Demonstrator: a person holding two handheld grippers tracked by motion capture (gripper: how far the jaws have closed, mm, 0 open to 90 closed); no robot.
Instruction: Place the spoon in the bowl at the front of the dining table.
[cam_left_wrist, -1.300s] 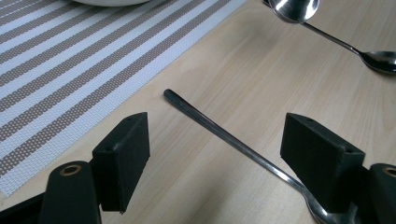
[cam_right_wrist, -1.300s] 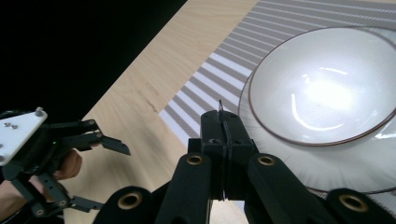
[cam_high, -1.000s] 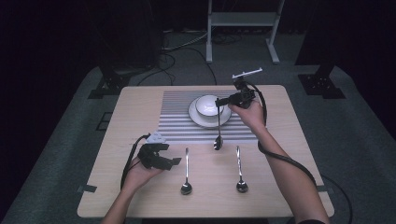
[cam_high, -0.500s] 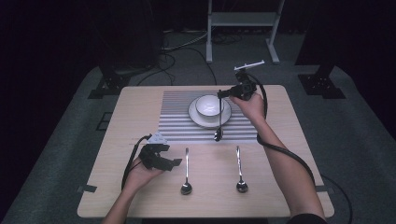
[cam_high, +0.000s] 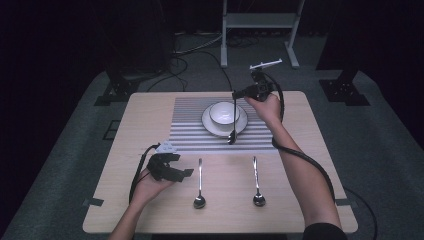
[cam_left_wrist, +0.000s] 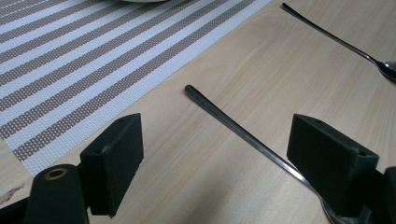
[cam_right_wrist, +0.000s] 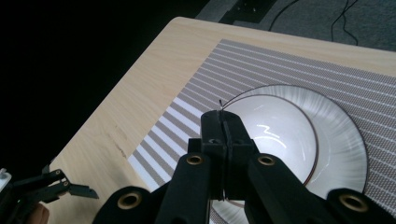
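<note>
From the high view, a pale wooden table (cam_high: 125, 135) with rounded corners carries a woven placemat (cam_high: 185, 125) striped in grey and white, and on it a round white saucer (cam_high: 209, 126) holding a smooth white bowl (cam_high: 223, 112). The right gripper (cam_high: 235, 95), black and angular, is raised above the saucer's right rim with its jaws pressed together on the thin handle of a slim metal spoon (cam_high: 233, 122), which hangs straight down, its oval end just at the saucer's near edge. Two more spoons lie on the bare wood nearer the person, handles pointing toward the mat: the left lying spoon (cam_high: 199, 182) and the right lying spoon (cam_high: 256, 180), well apart from each other. The left gripper (cam_high: 182, 165) rests low over the table just left of the left lying spoon, jaws spread and holding nothing. In the left gripper view, the two blocky, matte black jaws stand wide apart over the smooth wood grain; the left lying spoon (cam_left_wrist: 243, 135), a narrow polished rod with a rounded tip, runs slantwise between them toward the right jaw, and the mat's dotted weave (cam_left_wrist: 93, 60) fills the upper left. In the right gripper view, the jaws are closed flat against each other on the spoon's thin handle, whose tip pokes just above them, over the glossy bowl (cam_right_wrist: 280, 135) and ribbed saucer (cam_right_wrist: 345, 140); the left gripper (cam_right_wrist: 56, 186) shows at the lower left.
</note>
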